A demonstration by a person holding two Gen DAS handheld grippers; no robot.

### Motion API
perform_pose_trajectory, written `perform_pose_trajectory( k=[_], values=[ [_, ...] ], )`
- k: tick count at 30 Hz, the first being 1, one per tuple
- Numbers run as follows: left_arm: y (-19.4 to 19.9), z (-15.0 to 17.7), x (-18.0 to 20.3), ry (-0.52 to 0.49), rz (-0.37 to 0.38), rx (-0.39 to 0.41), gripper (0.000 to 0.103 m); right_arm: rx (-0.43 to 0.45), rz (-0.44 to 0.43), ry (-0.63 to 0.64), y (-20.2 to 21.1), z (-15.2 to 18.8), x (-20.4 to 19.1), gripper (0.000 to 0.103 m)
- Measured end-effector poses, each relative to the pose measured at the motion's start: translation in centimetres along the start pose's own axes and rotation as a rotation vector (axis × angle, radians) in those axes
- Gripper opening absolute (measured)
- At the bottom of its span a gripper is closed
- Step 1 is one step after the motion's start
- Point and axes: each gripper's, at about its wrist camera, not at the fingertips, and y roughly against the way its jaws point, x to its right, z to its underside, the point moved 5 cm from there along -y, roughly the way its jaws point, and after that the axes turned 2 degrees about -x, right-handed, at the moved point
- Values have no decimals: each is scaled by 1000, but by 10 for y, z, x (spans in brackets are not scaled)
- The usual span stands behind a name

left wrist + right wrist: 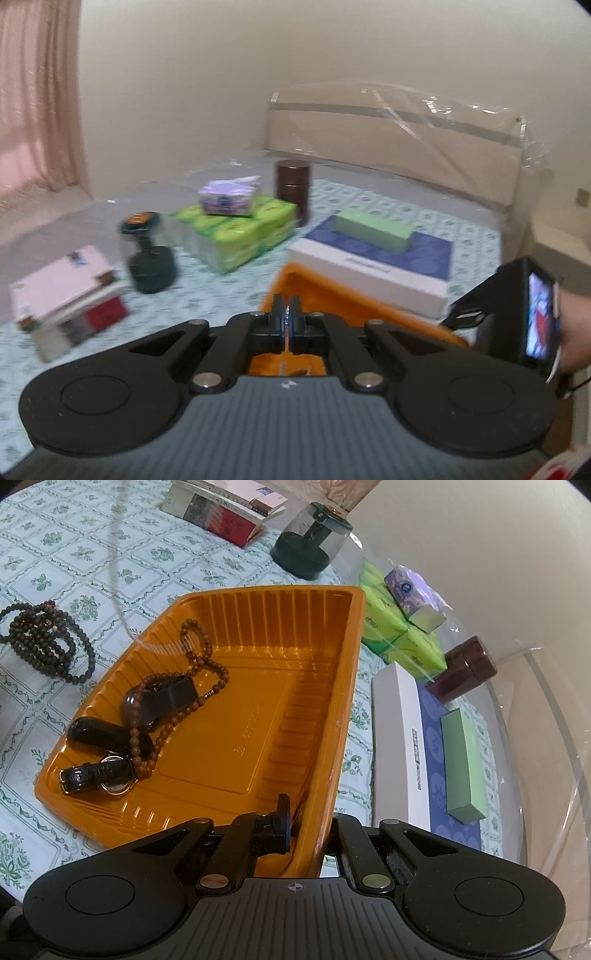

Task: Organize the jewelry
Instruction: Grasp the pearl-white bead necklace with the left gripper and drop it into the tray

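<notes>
Tablecloth, floral, fills the left of the right wrist view. Orange tray sits mid-frame, tilted in view; right gripper is clamped on its near right wall, one finger inside, the other outside. Risk: a wall-only grip on thin plastic could flex or slip, tipping the tray and sliding the contents out.

Inside, lower left of the tray: brown bead strand, dark strap piece, leather-band watch, all loose and bunched, so likely to tangle.

Dark bead necklace lies on the cloth at the left edge, outside the tray, not yet sorted.

Left gripper, centre of the blurred left wrist view, has fingers pressed together with something thin, maybe a chain, between them; can't tell what. If so, it could drop unnoticed.
</notes>
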Motion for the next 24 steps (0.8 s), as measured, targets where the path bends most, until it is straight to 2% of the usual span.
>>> perform_pose_trajectory(
  k=[7, 15, 22, 23, 24],
  values=[
    [-48, 5, 28, 34, 92, -58, 1, 2, -5, -1, 0, 1, 1, 5],
    [-89, 10, 28, 88, 86, -108, 1, 0, -7, -3, -1, 1, 2, 5],
    [-101, 19, 25, 103, 71, -137, 1, 2, -10, -5, -3, 3, 3, 5],
    [-102, 19, 24, 107, 67, -142, 2, 2, -10, -5, -3, 3, 3, 5],
    [-101, 20, 23, 109, 56, -143, 9, 2, -9, -5, -3, 3, 3, 5]
  ],
)
